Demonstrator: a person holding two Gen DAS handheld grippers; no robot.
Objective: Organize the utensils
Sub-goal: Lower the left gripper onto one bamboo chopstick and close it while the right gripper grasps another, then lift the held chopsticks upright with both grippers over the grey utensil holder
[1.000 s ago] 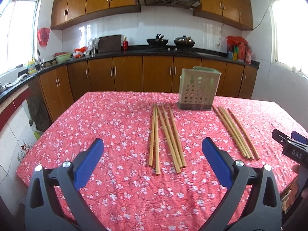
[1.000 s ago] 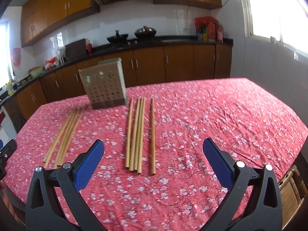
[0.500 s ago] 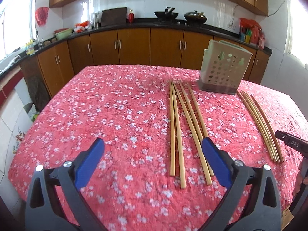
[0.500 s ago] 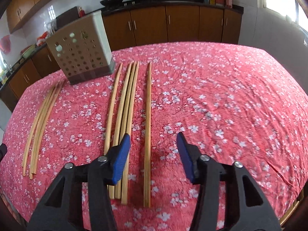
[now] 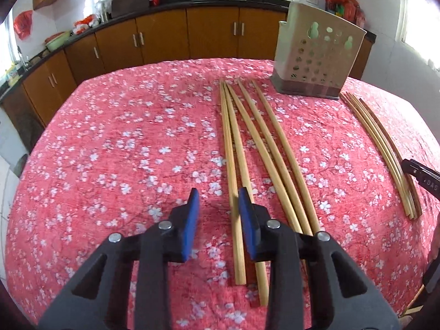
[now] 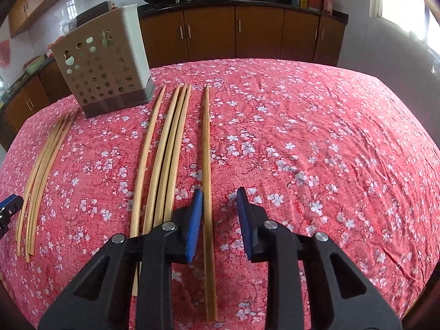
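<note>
Several bamboo chopsticks lie in two groups on a red floral tablecloth, in front of a beige perforated utensil holder (image 5: 316,63), which also shows in the right wrist view (image 6: 107,68). My left gripper (image 5: 217,206) is open with a narrow gap, low over the cloth; the leftmost chopstick (image 5: 229,170) of the left group runs between its fingers. My right gripper (image 6: 220,206) is open with a narrow gap; the single rightmost chopstick (image 6: 206,165) lies between its fingers, close to the left pad. Neither is pinched.
The other chopsticks of the right group (image 6: 165,165) lie left of my right gripper. The table edge is close below both grippers. Brown kitchen cabinets (image 5: 192,35) stand behind the table. The right gripper's body (image 5: 420,176) shows at the left view's right edge.
Both grippers came down and forward to the near ends of the chopsticks. Their jaws narrowed from wide open to a small gap, each around one chopstick.
</note>
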